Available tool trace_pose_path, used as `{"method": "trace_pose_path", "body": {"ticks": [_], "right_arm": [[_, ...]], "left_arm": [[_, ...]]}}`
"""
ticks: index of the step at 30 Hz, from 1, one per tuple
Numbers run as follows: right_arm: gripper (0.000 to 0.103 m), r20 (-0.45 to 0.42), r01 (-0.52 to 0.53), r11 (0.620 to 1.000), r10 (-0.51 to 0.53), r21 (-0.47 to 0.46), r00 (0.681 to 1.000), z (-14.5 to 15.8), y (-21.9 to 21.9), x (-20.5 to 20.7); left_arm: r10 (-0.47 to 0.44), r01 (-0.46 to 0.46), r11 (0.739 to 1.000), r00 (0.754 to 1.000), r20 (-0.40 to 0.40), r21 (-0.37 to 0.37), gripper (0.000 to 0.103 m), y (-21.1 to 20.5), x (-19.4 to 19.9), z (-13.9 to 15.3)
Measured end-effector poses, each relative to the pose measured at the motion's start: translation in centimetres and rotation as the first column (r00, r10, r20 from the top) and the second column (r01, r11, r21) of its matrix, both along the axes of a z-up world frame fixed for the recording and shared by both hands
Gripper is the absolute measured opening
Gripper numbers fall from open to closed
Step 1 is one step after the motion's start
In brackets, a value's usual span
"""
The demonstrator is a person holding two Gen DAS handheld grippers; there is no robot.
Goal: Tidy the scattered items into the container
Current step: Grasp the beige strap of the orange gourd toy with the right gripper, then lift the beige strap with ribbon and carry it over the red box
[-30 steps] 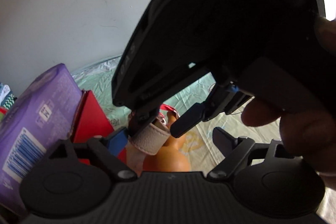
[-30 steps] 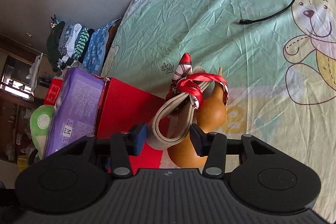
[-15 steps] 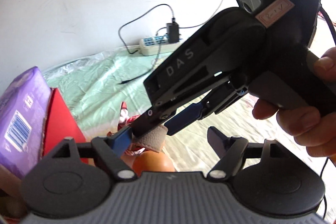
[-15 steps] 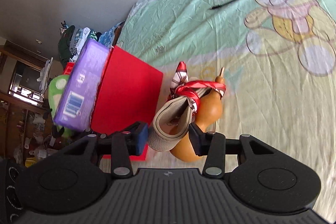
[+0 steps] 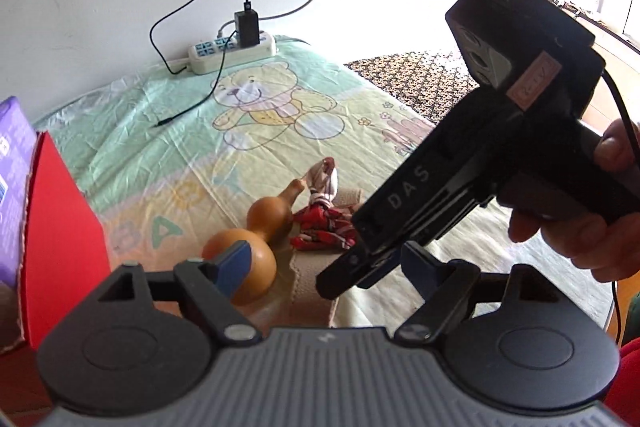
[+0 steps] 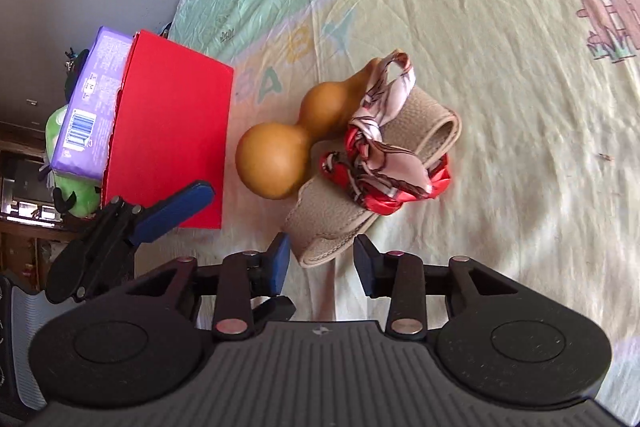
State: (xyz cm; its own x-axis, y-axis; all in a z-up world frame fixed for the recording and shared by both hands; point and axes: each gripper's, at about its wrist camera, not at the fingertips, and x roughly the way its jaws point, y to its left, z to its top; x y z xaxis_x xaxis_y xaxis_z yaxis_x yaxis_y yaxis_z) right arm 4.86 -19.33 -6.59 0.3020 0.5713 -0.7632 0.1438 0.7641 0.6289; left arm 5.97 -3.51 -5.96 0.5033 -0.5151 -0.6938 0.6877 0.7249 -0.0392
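Differs from half a second ago: then clamped on the beige strap (image 6: 352, 203) and carried it above the sheet, now lets it go with the right gripper (image 6: 320, 259). Lies flat now on the bear-print bed sheet (image 6: 500, 87), this strap, with the red and white scarf (image 6: 384, 163) wound around its middle and the orange gourd (image 6: 276, 155) touching its left side. Sits on the sheet too, just left of the gourd, the red box (image 6: 176, 131); behind its far left wall a purple pack (image 6: 92, 99) and a green plush toy (image 6: 68, 187). Far on the sheet, by the wall, a white power strip (image 5: 232, 51) with a black cable (image 5: 192, 107). Blocks much of the left wrist view: the right gripper's body and the hand (image 5: 592, 219) holding it, which cover part of strap and scarf. Stand released, the right jaws, one finger on each side of the strap's near end, not pressing it. Opens wide also the left gripper (image 5: 324, 263), grasping nothing, near the box's near corner.
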Motion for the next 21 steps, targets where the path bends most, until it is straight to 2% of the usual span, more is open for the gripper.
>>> {"method": "trace_pose_path", "body": {"ticks": [5,9,11,13,16,17,19,21], "right_arm": [[0.06,0.007,0.156,0.988,-0.156,0.001,0.988,-0.3,-2.4,-0.2],[0.064,0.011,0.235,0.972,-0.235,-0.017,0.972,-1.4,-2.2,0.9],[0.063,-0.001,0.25,0.968,-0.25,-0.004,0.968,-2.2,-1.7,1.4],[0.063,0.004,0.259,0.966,-0.259,-0.003,0.966,-2.5,-1.1,1.7],[0.062,0.034,0.256,0.966,-0.255,-0.033,0.966,-2.3,-0.5,1.9],[0.055,0.039,0.253,0.966,-0.252,-0.046,0.967,-2.3,-0.3,2.0],[0.048,0.054,0.243,0.966,-0.239,-0.086,0.969,-2.0,0.0,1.9],[0.047,0.059,0.245,0.966,-0.241,-0.086,0.969,-1.8,-0.1,1.6]], "left_arm": [[-0.058,0.057,0.998,0.998,0.004,0.023,0.083,-1.6,-0.2,-1.0],[-0.046,0.049,0.995,0.998,-0.03,0.092,0.084,-3.2,1.2,-4.3],[-0.012,0.022,0.992,0.997,-0.079,0.122,0.077,-3.5,2.2,-5.7],[0.005,0.014,0.99,0.992,-0.13,0.14,0.063,-3.5,2.9,-6.8],[0.007,0.009,0.988,0.995,-0.101,0.155,0.058,-3.6,2.4,-6.9],[0.008,0.007,0.988,0.995,-0.098,0.156,0.056,-3.6,2.3,-6.8],[0.011,0.004,0.988,0.996,-0.092,0.152,0.044,-3.6,2.0,-6.4],[0.012,0.0,0.988,0.997,-0.082,0.151,0.033,-3.5,1.6,-6.0]]}}
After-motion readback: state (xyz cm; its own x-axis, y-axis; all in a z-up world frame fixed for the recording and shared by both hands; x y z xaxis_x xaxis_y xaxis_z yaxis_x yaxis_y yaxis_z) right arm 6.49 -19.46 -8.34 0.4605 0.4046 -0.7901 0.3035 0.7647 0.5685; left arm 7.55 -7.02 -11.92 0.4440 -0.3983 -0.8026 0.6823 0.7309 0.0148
